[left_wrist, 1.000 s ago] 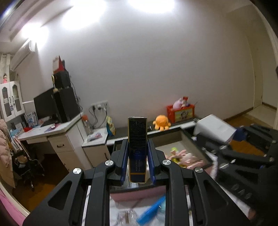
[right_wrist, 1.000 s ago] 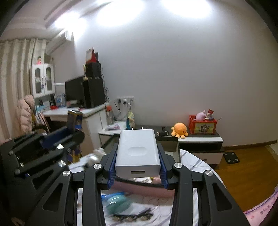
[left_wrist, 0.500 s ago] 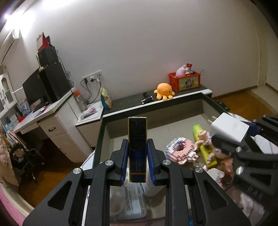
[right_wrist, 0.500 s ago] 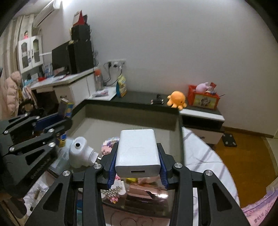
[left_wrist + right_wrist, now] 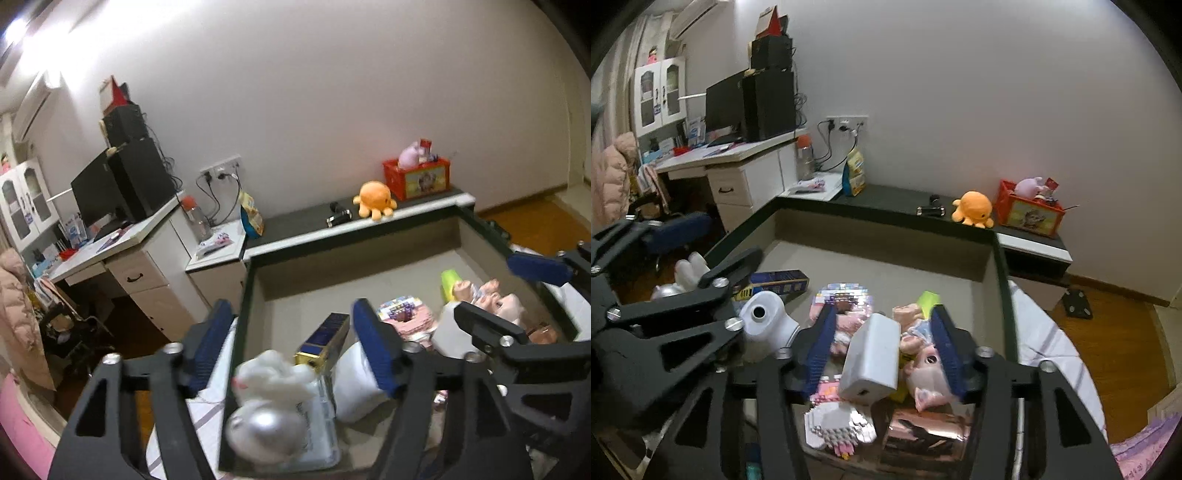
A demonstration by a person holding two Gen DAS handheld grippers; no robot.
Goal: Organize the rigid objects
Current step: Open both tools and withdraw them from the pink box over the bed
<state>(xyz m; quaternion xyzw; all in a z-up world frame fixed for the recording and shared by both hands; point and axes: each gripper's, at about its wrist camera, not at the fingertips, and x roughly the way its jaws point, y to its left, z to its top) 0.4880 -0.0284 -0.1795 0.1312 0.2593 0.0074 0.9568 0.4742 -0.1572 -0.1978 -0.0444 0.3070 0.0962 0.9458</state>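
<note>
As both tools are opening, the white charger [image 5: 870, 360] tumbles free between the right tool's [image 5: 882, 354] spread jaws into the bin [image 5: 1004, 295]; the blue-gold box [image 5: 325, 341] lies there below the left tool [image 5: 291, 345], untouched. Both look light, stiff and smooth: best pinched across flat sides. One charger, one box, two tools.
</note>
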